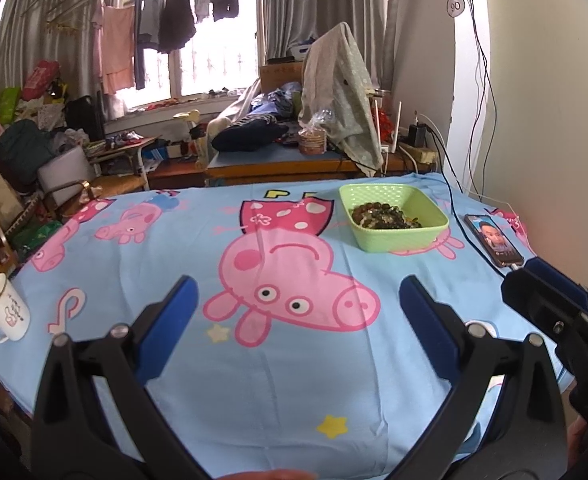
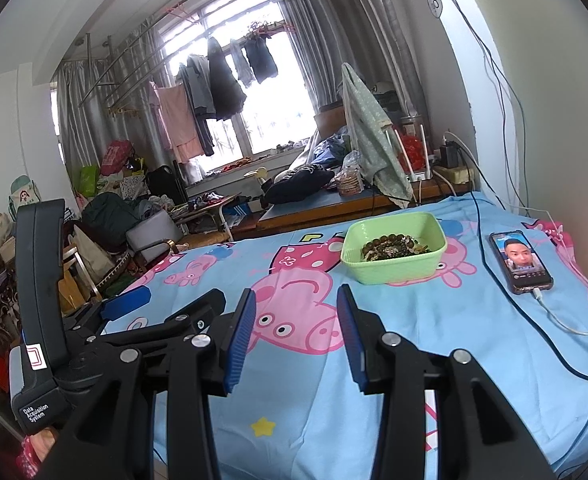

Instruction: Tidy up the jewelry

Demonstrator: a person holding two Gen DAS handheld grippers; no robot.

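A green plastic basket (image 1: pixel 404 236) stands at the far right of the table and holds a heap of dark bead bracelets (image 1: pixel 382 216). It also shows in the right wrist view (image 2: pixel 398 270), with the beads (image 2: pixel 390 248) inside. My left gripper (image 1: pixel 300 298) is open and empty, low over the blue cartoon-pig cloth (image 1: pixel 254 380), well short of the basket. My right gripper (image 2: pixel 296 308) is open and empty, also short of the basket. The left gripper's body shows at the left of the right wrist view (image 2: pixel 126 304).
A phone (image 1: pixel 494 240) with a lit screen lies right of the basket, on a charging cable (image 2: pixel 558 316). A white mug (image 1: pixel 6 314) stands at the table's left edge. A dark cable (image 2: pixel 534 320) runs along the right side. Cluttered furniture lies beyond the table.
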